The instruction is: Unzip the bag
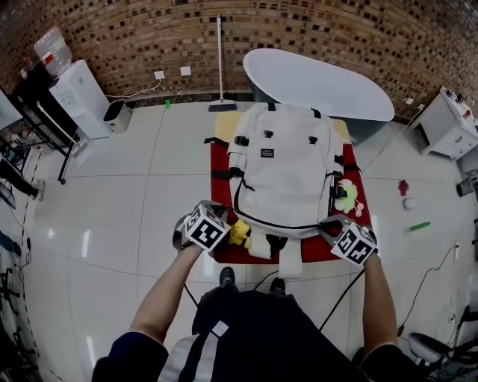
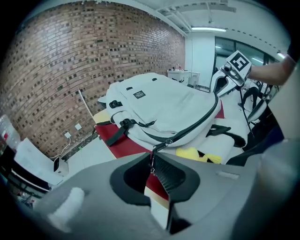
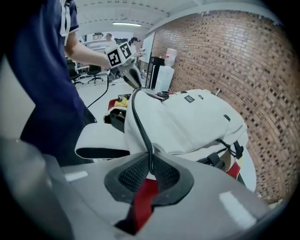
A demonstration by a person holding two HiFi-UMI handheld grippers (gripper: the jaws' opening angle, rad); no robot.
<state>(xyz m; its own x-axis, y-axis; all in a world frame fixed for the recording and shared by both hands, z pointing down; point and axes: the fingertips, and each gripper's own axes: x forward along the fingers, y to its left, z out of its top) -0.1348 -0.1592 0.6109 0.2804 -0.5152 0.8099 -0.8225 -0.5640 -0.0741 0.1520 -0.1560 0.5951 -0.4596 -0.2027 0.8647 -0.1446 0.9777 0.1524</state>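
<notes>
Two grippers hold the near edge of a white bag [image 1: 284,171], which lies flat on a red cloth [image 1: 219,201] over the desk [image 1: 224,125]. The left gripper [image 2: 152,165] has its jaws clenched on the zip's puller [image 2: 158,147], a short dark tab that runs up from the pads to the bag's near left corner. From there the black zip [image 2: 197,123] curves along the bag's front toward the right gripper [image 3: 149,165]. Its jaws are clamped on the bag's edge at the near right corner; the zip line runs straight down between the pads, with white fabric bunched just above them. A yellow toy [image 1: 239,233] sits on the cloth just beside the left gripper, against the bag's lower edge. Behind the desk a white tub [image 1: 321,82] stands before a brick wall [image 1: 299,22].
</notes>
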